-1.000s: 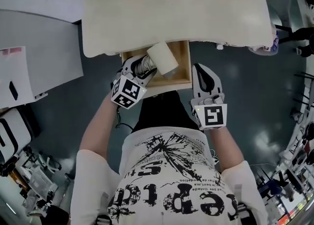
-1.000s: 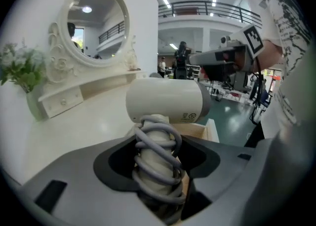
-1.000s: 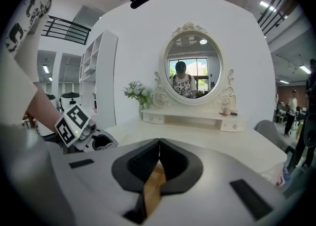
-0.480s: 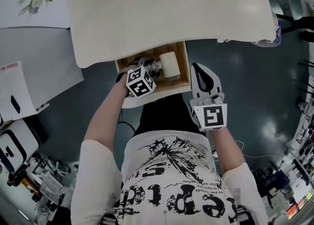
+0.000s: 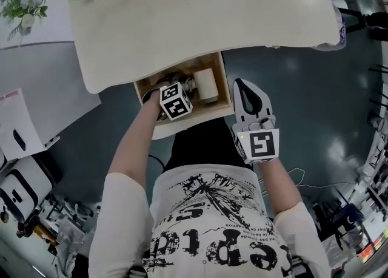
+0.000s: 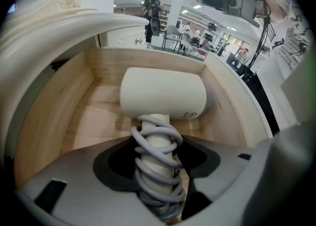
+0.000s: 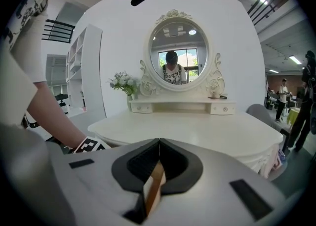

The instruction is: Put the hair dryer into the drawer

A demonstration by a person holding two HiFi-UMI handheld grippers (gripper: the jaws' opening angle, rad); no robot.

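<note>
Your left gripper [image 6: 157, 142] is clamped on the handle of the hair dryer [image 6: 163, 93], its jaws pressing on the grey cord [image 6: 148, 153] wound round that handle. The pale barrel lies crosswise, low inside the open wooden drawer [image 6: 54, 106] under the front edge of the white desk [image 5: 200, 22]. Whether the barrel already rests on the drawer floor cannot be told. Expect a hard, smooth plastic shell that is fairly light but front-heavy: the barrel probably carries most of the weight, so it will want to tip forward and twist about the handle. The handle is the sensible place to hold it. The cord coils give the jaws a soft, grippy layer, but they are springy and may shift or slip loose if you ease off unevenly. Set the barrel down before you let go, so it does not drop onto the wood. Your right gripper [image 7: 158, 143] is empty, its jaws together, and it hangs just beside the drawer's right wall. As for writing, a small label with marks sits low on the barrel's right end [image 6: 190, 115], too small to read, and no brand name can be made out. The large print on your shirt does not read as clear words from here.
</note>
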